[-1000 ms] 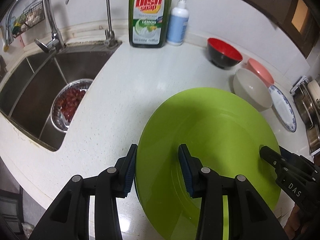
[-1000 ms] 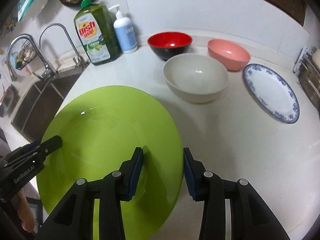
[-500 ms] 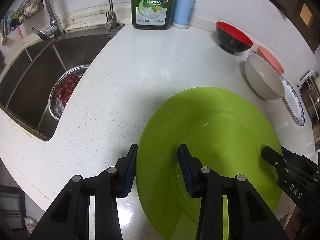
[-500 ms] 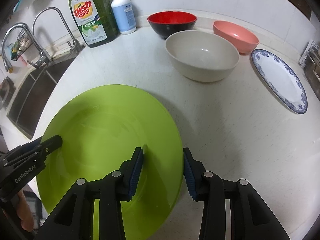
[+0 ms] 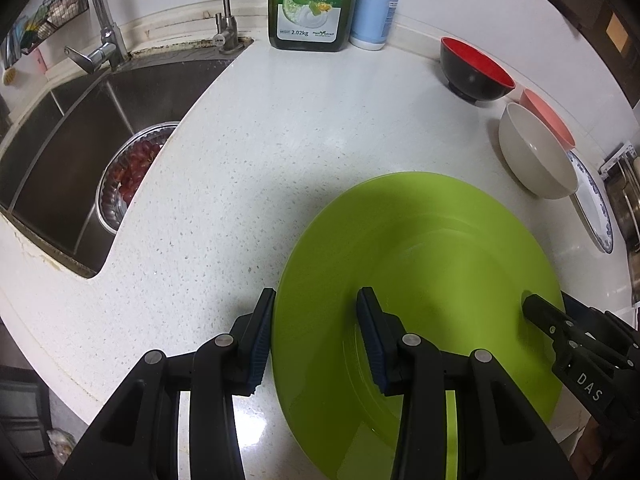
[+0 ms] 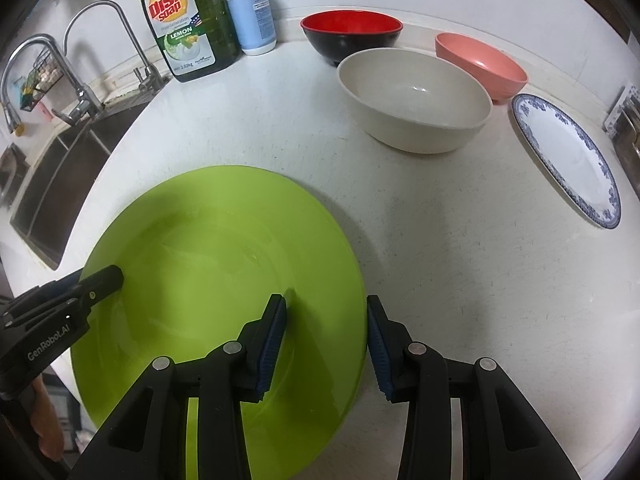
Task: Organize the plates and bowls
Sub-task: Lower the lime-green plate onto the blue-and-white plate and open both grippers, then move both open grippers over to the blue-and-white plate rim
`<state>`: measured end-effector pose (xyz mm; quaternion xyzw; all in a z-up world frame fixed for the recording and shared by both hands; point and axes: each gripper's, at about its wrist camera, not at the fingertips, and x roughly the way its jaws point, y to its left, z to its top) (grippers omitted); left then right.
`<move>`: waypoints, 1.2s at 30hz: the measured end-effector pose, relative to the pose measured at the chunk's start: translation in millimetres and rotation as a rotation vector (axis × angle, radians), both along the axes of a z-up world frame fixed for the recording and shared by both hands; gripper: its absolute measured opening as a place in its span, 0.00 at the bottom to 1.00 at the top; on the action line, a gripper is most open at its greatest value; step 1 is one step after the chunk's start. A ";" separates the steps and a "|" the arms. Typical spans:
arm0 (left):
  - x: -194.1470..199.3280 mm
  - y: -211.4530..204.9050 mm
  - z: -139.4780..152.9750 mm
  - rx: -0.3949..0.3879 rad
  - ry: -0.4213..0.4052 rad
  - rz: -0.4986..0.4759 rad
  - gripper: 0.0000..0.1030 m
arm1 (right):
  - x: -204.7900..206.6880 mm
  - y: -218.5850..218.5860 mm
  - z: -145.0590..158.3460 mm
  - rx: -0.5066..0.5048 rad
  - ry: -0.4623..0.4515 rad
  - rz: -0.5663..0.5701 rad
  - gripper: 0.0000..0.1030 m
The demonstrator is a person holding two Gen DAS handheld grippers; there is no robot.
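While angled down, both grippers straddling green plate (image 5: 420,248)

three bowls (image 6: 416,100), two plates (image 6: 224,280), two bottles (image 6: 188,24), two faucets (image 6: 80,92)

Dim overhead light, soft shadows, sharp pics, fisheye-warped dark edges.

Left gripper (image 5: 316,336): matte black plastic fingers, ribbed blue pads (image 5: 262,336), round silver screws, white "GenRobot.AI" lettering. Right gripper (image 6: 326,344): same black build, blue pads, silver screws, white "DAS" marking.
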<state>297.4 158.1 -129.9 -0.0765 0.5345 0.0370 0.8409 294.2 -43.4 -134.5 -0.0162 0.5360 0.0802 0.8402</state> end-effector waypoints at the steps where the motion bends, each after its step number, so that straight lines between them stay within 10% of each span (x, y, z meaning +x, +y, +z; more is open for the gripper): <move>1: 1.1 1.0 0.3 -0.002 0.001 0.001 0.40 | 0.4 0.5 -0.2 -0.004 -0.001 0.003 0.40; 36: 18.2 -93.4 82.1 0.077 -0.224 -0.248 0.90 | -6.5 -81.3 53.8 0.013 -0.141 -0.155 0.66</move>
